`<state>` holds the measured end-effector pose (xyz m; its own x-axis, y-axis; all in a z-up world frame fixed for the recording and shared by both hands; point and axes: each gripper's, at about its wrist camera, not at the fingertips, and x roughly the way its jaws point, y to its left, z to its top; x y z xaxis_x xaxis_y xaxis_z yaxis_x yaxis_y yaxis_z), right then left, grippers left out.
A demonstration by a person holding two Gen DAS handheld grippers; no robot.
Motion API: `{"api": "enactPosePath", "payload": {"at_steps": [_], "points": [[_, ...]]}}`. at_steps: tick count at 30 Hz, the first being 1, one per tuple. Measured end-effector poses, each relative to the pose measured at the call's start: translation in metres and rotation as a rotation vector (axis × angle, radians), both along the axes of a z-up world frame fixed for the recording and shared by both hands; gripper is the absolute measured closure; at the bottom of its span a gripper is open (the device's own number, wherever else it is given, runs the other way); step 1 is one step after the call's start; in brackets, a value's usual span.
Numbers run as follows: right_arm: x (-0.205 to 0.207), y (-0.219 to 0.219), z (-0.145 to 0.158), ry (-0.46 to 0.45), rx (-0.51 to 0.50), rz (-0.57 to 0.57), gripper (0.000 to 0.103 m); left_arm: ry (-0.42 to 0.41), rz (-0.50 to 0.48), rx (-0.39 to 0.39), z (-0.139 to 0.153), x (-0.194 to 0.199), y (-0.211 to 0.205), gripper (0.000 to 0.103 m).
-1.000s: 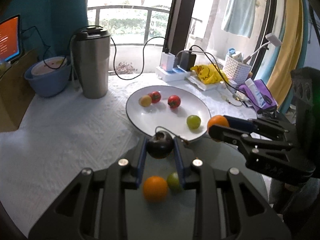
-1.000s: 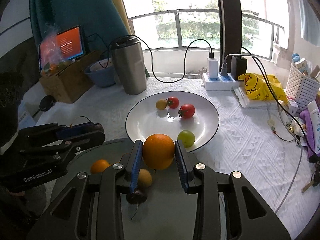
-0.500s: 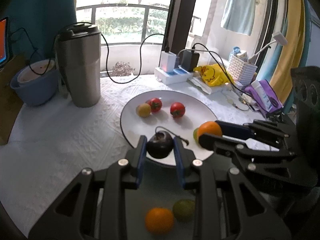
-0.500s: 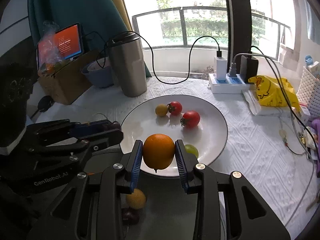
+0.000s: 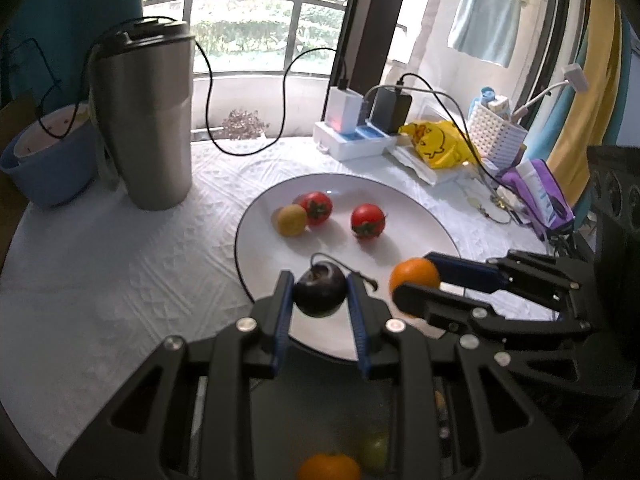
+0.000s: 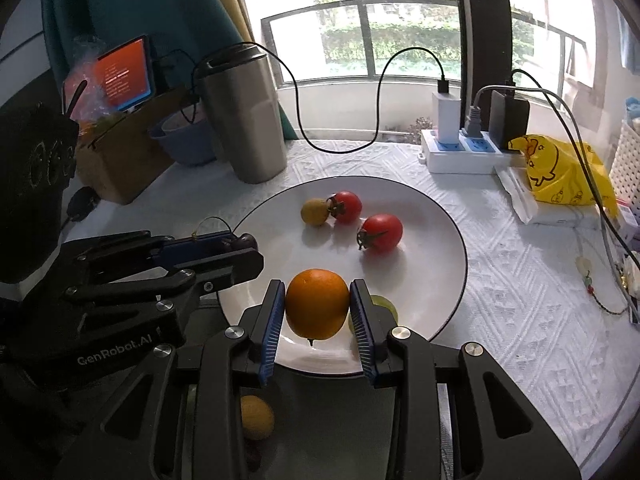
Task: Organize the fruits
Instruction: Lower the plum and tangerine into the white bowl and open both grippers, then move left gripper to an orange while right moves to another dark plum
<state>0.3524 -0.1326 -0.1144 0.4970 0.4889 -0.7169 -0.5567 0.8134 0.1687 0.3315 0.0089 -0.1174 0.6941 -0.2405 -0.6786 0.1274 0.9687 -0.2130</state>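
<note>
The left tongs [image 5: 320, 292] gripped a dark plum-like fruit [image 5: 320, 289] above the near rim of the white plate [image 5: 420, 216], apparently poised to set it down beside the two tomatoes [image 5: 367, 220] and a yellow fruit [image 5: 292, 220] already there. The right tongs [image 6: 318, 306] held an orange [image 6: 317, 303] over the same near rim, above a green fruit [image 6: 386, 304]. More fruit lay on the table's near edge.

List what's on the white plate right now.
White plate: two red tomatoes, small yellow fruit, green fruit partly hidden by the right hand-held gripper. Beneath the held orange: covered.
</note>
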Motion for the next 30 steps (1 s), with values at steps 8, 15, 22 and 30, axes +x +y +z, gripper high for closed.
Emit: {"api": "enactPosePath", "payload": {"at_steps": [8,15,22,30], "points": [[-0.005,-0.004,0.009,-0.023,-0.008,-0.024,0.062,-0.024,0.022,-0.021,0.01,-0.005,0.006,0.057],[-0.018,-0.011,0.02,-0.04,-0.01,-0.046,0.062,-0.045,0.039,-0.025,0.021,-0.021,0.011,0.056],[-0.037,-0.017,0.028,-0.054,-0.012,-0.057,0.062,-0.068,0.053,-0.024,0.03,-0.044,0.014,0.056],[-0.06,-0.022,0.032,-0.062,-0.016,-0.061,0.062,-0.076,0.07,-0.027,0.032,-0.071,0.017,0.056]]}}
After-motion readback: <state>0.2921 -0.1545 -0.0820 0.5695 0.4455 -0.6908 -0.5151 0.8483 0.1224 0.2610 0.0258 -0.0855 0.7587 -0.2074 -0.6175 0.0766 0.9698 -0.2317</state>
